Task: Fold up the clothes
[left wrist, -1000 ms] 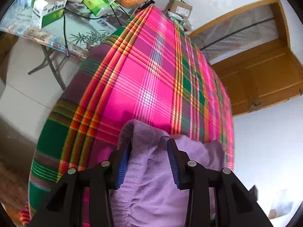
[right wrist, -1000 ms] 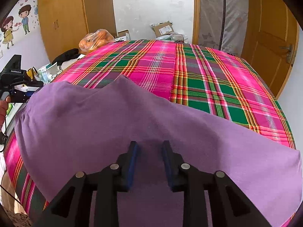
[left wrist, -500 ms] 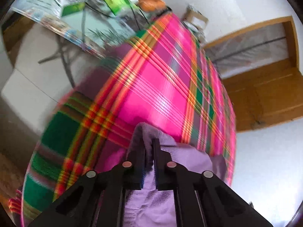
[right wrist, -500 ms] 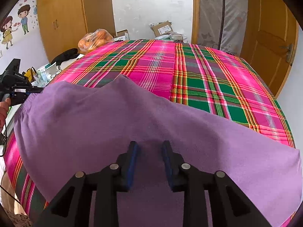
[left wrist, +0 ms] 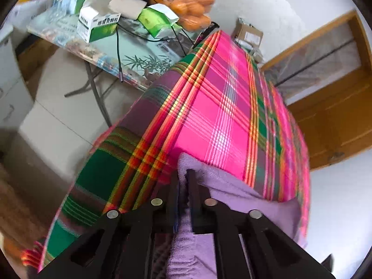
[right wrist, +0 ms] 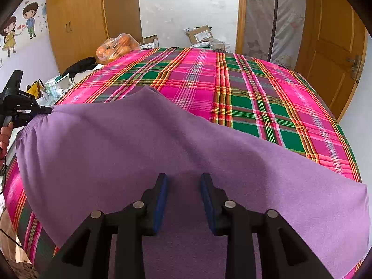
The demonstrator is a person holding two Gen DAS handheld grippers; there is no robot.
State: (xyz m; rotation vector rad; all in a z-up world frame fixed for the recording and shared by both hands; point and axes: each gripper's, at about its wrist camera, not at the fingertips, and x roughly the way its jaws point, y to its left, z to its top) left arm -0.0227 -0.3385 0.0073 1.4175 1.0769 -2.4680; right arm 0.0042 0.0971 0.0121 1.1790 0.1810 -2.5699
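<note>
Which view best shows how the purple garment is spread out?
The right wrist view: the purple garment lies broadly across the plaid bedspread, elastic waistband at left. The left wrist view shows only a bunched edge pinched in the left gripper.

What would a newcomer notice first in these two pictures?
The bright pink and green plaid bedcover fills both views. A purple fleece garment lies across its near end, its corner pinched by the left gripper, while the right gripper hovers open above it.
</note>
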